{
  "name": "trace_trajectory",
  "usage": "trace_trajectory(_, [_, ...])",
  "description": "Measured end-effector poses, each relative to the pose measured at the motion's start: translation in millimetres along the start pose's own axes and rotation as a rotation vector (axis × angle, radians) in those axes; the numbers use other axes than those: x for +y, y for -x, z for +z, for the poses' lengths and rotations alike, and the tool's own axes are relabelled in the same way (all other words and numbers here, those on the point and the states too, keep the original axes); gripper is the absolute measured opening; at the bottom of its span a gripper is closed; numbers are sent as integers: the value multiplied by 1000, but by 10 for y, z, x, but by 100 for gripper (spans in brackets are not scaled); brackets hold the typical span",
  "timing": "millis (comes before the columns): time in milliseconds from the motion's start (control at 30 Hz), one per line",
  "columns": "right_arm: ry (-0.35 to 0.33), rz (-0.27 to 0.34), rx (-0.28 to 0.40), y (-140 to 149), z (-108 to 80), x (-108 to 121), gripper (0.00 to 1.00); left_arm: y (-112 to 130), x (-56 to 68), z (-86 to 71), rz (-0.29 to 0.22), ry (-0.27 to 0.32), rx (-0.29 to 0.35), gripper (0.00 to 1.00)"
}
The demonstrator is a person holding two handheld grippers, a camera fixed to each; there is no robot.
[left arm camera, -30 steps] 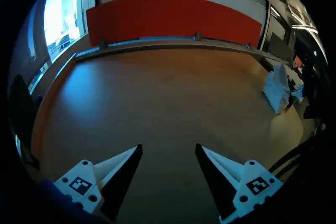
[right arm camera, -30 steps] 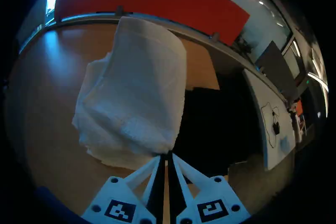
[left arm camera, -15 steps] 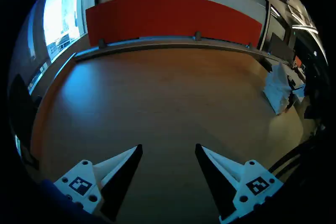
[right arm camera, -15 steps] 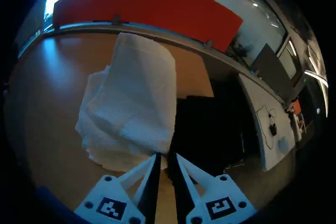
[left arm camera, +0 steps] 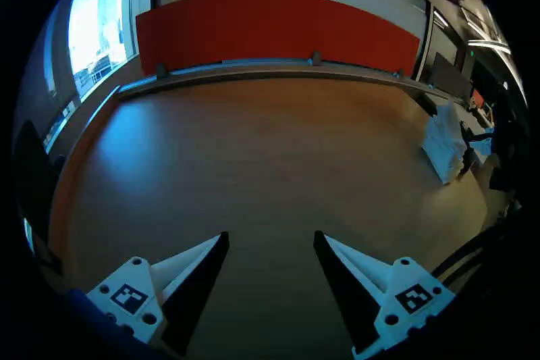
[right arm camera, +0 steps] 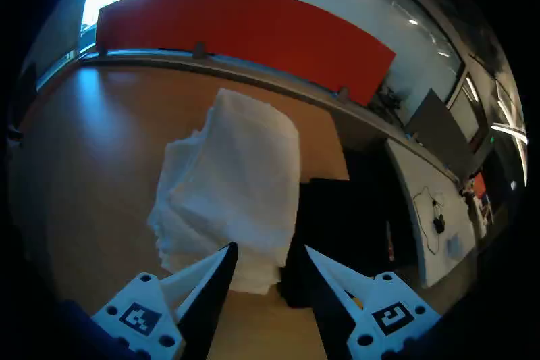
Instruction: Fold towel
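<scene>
A white folded towel lies in a loose stack at the right edge of the wooden table. My right gripper is open just in front of the towel's near edge, its fingers apart and off the cloth. In the left gripper view the same towel shows small at the far right of the table. My left gripper is open over bare wood, far from the towel, with nothing between its fingers.
A red partition with a grey rail runs along the table's far edge. Beyond the right edge sit a dark chair and a white desk with cables. A bright window is at the far left.
My right gripper was shut on the towel's near edge a second ago; it has opened, let go and drawn back. The towel has settled lower on the table. The left gripper stayed put.
</scene>
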State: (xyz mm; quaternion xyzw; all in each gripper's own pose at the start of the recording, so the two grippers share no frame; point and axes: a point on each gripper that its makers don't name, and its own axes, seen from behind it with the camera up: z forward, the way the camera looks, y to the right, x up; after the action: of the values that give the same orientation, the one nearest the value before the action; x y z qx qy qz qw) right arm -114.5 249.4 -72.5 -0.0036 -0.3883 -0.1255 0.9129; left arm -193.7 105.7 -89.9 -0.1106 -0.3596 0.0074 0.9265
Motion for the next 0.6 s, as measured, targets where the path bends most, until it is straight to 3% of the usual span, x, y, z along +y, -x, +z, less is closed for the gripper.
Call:
trace_trajectory(300, [-83, -29, 30, -235, 132, -471, 66, 32, -83, -57, -18, -14, 4, 93])
trace_trajectory(600, [-133, -45, 32, -368, 289, -770, 66, 105, -192, -131, -39, -36, 3, 93])
